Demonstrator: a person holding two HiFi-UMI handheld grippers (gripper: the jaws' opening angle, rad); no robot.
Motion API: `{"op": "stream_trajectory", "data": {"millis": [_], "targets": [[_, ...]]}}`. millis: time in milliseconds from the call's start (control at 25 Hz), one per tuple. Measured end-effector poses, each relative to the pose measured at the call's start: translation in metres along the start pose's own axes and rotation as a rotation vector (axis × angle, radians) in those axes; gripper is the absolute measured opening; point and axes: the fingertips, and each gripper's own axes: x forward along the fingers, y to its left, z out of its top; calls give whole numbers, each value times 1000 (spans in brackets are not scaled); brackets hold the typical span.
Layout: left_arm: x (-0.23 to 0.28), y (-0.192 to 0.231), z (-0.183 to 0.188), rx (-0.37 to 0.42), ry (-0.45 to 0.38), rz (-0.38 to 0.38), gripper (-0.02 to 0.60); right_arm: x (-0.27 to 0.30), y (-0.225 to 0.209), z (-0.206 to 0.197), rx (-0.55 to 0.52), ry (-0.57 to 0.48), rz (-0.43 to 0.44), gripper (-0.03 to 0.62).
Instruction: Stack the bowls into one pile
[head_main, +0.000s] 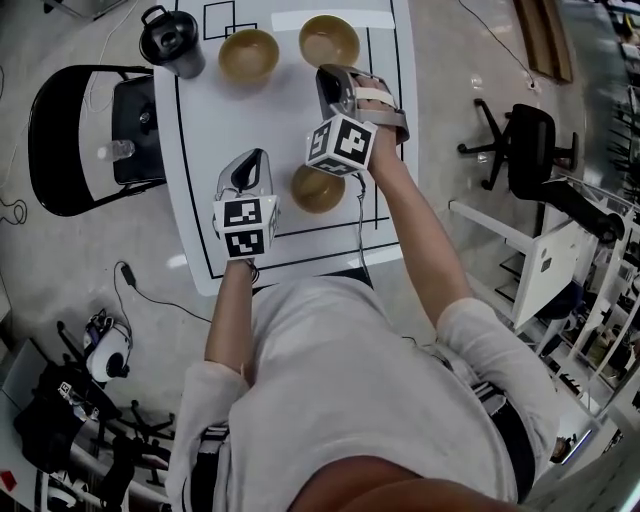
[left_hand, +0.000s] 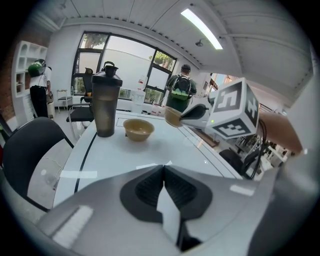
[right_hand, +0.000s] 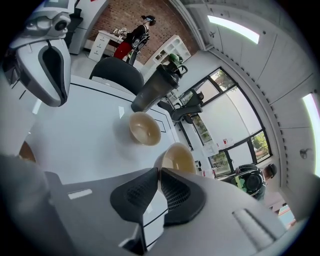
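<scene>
Three tan bowls are in view on the white table (head_main: 210, 120). My right gripper (head_main: 328, 72) is shut on the near rim of one bowl (head_main: 329, 40) at the far right; the right gripper view shows that rim pinched between the pads (right_hand: 158, 170), and the left gripper view shows the bowl (left_hand: 173, 116) off the table. A second bowl (head_main: 248, 53) rests at the far middle, next to the shaker. The third bowl (head_main: 318, 188) sits near me, partly under my right wrist. My left gripper (head_main: 255, 155) hovers left of it, shut and empty (left_hand: 163, 167).
A black shaker bottle (head_main: 172, 40) stands at the table's far left corner. A black chair (head_main: 75, 140) with a water bottle (head_main: 117, 150) on it stands left of the table. An office chair (head_main: 530, 140) and white shelving are to the right. Black lines mark the tabletop.
</scene>
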Motion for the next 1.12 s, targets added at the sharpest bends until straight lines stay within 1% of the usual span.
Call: {"op": "stream_trajectory", "data": {"millis": [120, 280, 520, 640, 880, 1000, 1120], "targets": [[-8, -5, -5, 19, 3, -14, 3, -16, 6, 3, 23, 0, 5, 23], [-18, -12, -11, 72, 18, -50, 3, -45, 14, 6, 83, -5, 6, 23], [-27, -14, -22, 113, 40, -88, 3, -79, 36, 2, 144, 23, 25, 23], [-35, -20, -26, 117, 46, -95, 3, -96, 48, -7, 150, 39, 38, 21], [-29, -31, -35, 115, 45, -118, 3, -122, 68, -22, 187, 57, 56, 23], [-32, -43, -37, 122, 38, -109, 3, -142, 77, -30, 189, 47, 60, 23], [-42, -60, -39, 116, 17, -83, 3, -164, 90, -40, 209, 26, 82, 23]]}}
